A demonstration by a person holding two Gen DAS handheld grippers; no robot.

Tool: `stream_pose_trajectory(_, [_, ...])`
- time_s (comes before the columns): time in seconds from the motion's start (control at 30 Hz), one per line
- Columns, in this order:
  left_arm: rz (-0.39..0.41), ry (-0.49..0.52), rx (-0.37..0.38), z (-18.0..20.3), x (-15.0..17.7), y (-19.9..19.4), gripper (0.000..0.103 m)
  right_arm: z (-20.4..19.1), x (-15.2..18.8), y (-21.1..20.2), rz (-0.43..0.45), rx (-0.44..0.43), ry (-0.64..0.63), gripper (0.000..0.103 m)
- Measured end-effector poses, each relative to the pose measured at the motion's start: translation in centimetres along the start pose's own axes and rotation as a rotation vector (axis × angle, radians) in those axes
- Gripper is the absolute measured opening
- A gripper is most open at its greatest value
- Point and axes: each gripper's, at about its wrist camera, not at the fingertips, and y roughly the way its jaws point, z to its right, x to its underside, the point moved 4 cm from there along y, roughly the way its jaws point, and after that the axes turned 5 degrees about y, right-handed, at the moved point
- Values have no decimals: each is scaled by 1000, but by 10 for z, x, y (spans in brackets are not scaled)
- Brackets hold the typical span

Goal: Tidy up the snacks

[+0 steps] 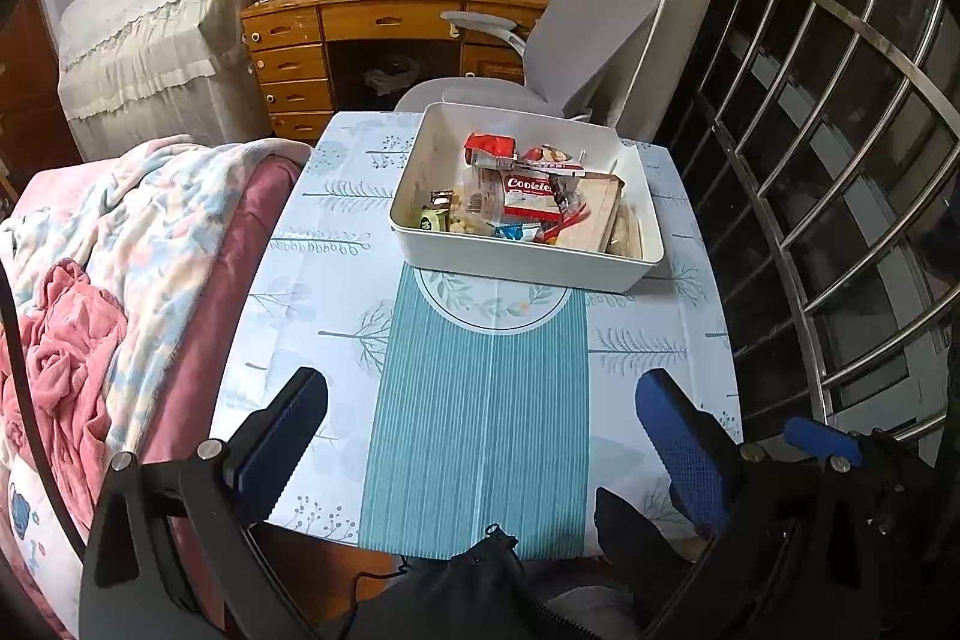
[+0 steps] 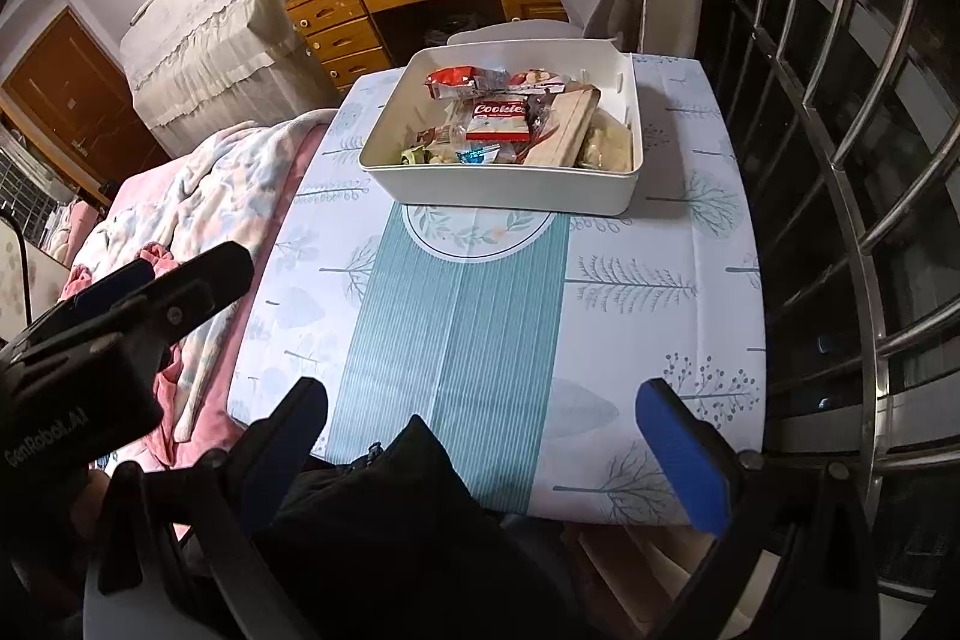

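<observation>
A white plastic bin [image 1: 516, 265] stands on the far half of the small table and holds several snack packets. Among them are a red and white Cookies pack [image 1: 528, 196], a red wrapper [image 1: 489, 145], a flat brown packet [image 1: 591, 214] and small candies [image 1: 435, 214]. My left gripper [image 1: 486, 391] hovers open over the near teal strip of the tablecloth, well short of the bin, with nothing between its fingers. In the right wrist view the bin [image 2: 498, 190] and Cookies pack [image 2: 498, 118] sit ahead. My right gripper [image 2: 483, 397] is open and empty above the near table edge.
The patterned tablecloth [image 1: 336, 280] covers the table. A bed with pink blankets [image 1: 120, 280] borders its left side. Metal window bars [image 1: 840, 160] run along the right. Behind the table are a grey office chair [image 1: 588, 28] and a wooden desk [image 1: 360, 22]. Dark clothing [image 2: 396, 520] fills the bottom.
</observation>
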Motion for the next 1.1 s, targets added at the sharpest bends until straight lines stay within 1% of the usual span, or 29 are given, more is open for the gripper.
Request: stream_pose_trajectory(1.1, [-23,6,12,6,-1,12,102,1,-4,14,-46,-13,-13,103])
